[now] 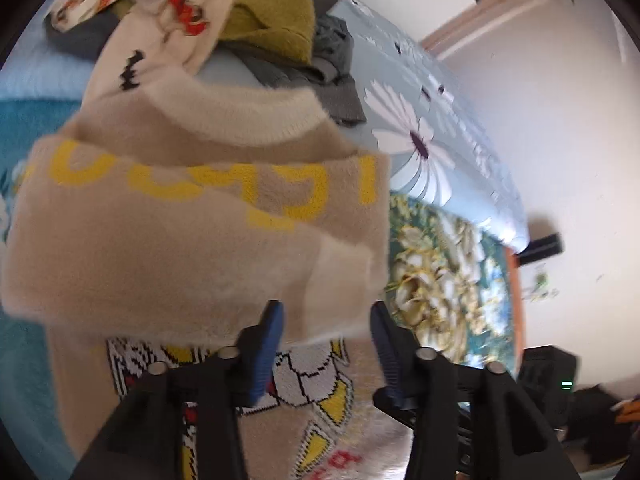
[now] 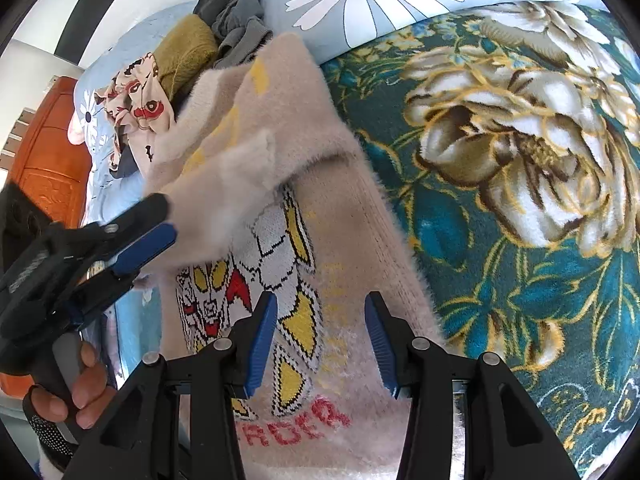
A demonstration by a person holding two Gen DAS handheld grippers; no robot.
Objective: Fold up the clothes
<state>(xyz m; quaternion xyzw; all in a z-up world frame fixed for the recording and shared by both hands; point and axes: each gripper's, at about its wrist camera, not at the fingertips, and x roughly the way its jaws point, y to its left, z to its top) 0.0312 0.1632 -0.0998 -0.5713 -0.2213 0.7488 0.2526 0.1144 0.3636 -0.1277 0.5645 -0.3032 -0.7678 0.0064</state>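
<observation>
Folding the beige sweater on the bed, top part turned over the picture on its front.

The sweater [image 2: 320, 208] lies on the flowered blanket [image 2: 540, 160]. The left gripper [image 2: 160, 220] has its jaws spread, with the folded-over sleeve edge between or just beyond the tips; whether it grips is unclear. The right gripper [image 2: 320, 336] hovers over the sweater's lower half, jaws spread and holding nothing. Next, probably lay the flap flat, then take the hem. More clothes [image 1: 240, 20] wait beyond.
</observation>
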